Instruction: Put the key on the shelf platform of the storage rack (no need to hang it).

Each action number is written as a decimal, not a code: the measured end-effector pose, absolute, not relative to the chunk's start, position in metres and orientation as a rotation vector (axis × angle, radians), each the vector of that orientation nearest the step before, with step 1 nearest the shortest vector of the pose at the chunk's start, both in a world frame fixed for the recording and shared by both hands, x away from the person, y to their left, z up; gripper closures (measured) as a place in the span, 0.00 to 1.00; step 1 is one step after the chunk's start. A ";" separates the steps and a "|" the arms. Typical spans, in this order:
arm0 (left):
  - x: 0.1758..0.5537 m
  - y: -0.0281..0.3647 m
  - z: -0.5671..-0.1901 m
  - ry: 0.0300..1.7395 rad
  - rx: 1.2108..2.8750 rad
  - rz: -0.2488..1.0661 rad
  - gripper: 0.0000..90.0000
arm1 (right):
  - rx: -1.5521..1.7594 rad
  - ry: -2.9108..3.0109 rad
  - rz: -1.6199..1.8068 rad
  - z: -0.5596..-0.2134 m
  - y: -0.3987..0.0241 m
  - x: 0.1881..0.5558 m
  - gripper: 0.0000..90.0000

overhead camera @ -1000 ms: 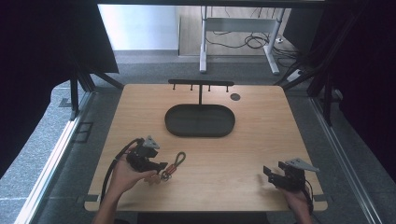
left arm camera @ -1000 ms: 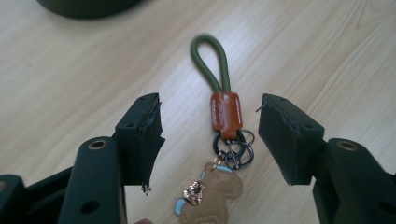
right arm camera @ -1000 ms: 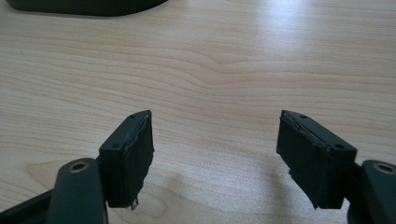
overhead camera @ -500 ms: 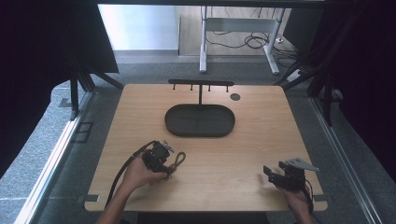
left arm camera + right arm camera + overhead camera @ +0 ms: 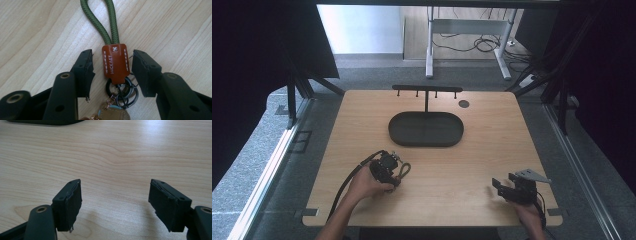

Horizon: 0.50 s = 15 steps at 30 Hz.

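The green cord loop (image 5: pixel 100 20) is cut off by the top edge of the left gripper view, beyond the jaws. Below the brown leather tab (image 5: pixel 115 62), between the jaws, a tan charm (image 5: pixel 113 113) is cut off by the bottom edge. In the high view, the keychain (image 5: pixel 402 170) is partly hidden under the left gripper (image 5: pixel 387 167), and its parts are too small to be told apart. In the right gripper view, the dark tray (image 5: pixel 47 122) is cropped by the top edge, far beyond the jaws.
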<state>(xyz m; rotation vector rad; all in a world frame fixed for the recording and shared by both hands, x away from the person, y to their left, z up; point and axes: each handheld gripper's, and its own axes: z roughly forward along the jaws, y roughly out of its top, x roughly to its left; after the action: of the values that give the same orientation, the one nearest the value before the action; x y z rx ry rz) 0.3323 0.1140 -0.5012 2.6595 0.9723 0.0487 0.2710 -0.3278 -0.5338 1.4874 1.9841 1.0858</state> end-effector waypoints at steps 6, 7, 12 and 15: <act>0.333 0.111 -0.505 0.979 2.664 0.032 0.64 | 1.492 1.984 1.098 -0.534 -0.328 0.271 0.30; 0.332 0.110 -0.504 0.980 2.663 0.030 0.65 | 1.492 1.983 1.099 -0.534 -0.328 0.271 0.30; 0.334 0.110 -0.504 0.977 2.662 0.031 0.71 | 1.498 1.981 1.091 -0.534 -0.328 0.271 0.30; 0.334 0.111 -0.504 0.976 2.663 0.031 0.73 | 1.496 1.980 1.092 -0.534 -0.328 0.271 0.30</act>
<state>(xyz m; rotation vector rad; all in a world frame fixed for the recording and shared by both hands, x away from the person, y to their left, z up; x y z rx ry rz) 0.3338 0.1108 -0.5040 2.6630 0.9765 0.0305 0.2711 -0.3281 -0.5342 1.4963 1.9800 1.0922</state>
